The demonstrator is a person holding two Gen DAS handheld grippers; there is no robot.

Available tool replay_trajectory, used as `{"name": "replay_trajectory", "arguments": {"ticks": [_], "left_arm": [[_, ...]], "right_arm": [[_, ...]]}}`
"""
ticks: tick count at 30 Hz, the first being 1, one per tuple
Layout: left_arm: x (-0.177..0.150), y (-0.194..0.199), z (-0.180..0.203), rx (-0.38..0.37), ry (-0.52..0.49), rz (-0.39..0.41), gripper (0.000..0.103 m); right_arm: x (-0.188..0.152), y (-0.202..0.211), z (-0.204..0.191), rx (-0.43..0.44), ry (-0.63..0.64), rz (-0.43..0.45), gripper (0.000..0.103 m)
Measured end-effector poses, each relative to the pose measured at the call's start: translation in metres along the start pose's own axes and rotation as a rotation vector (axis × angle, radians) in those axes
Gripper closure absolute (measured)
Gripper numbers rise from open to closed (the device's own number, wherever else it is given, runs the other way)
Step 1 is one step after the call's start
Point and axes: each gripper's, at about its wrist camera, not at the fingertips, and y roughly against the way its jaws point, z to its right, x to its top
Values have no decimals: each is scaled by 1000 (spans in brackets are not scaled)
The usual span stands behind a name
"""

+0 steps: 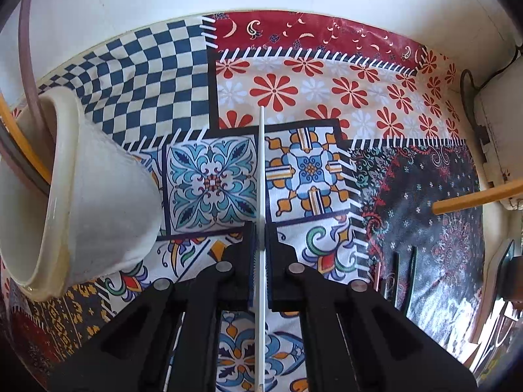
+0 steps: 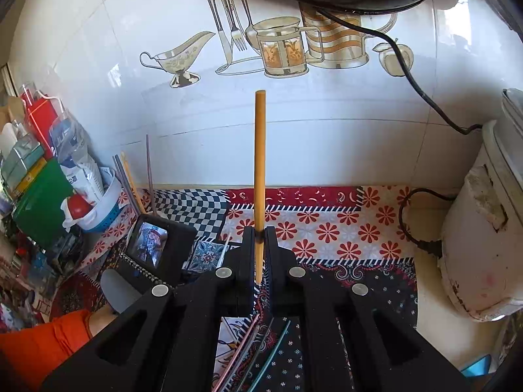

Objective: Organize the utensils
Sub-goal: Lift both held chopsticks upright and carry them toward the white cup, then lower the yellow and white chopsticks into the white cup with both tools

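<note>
Patchwork tablecloth. Left gripper pinches white chopstick; cup at nine o'clock. Right gripper clamps yellow chopstick near its end. Risk: sticks pivoting, slipping.

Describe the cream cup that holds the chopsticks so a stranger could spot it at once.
Start from the patchwork tablecloth and go to its blue-and-white checkered patch at the left. The cream cup stands just in front of it, left of the left claw that grips a thin white stick. It is the only plain, unpatterned vessel, with chopsticks in it.
</note>
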Motion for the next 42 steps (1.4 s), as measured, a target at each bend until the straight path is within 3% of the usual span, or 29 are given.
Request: {"name": "replay_trajectory", "arguments": {"ticks": [7, 15, 24, 35, 42], "left_arm": [[-29, 45, -14, -66, 24, 67, 100], [-64, 126, -28, -100, 52, 238, 100], [-82, 189, -61, -103, 127, 408, 100], [-77, 259, -102, -49, 190, 578, 100], [-56, 279, -120, -27, 226, 653, 100]], "right_arm": [[-3, 18, 1, -19, 3, 16, 98], [3, 32, -18, -6, 28, 50, 98], [7, 32, -51, 37, 79, 64, 98], [30, 21, -96, 117, 154, 93, 98], [45, 3, -123, 170, 202, 96, 98]]}}
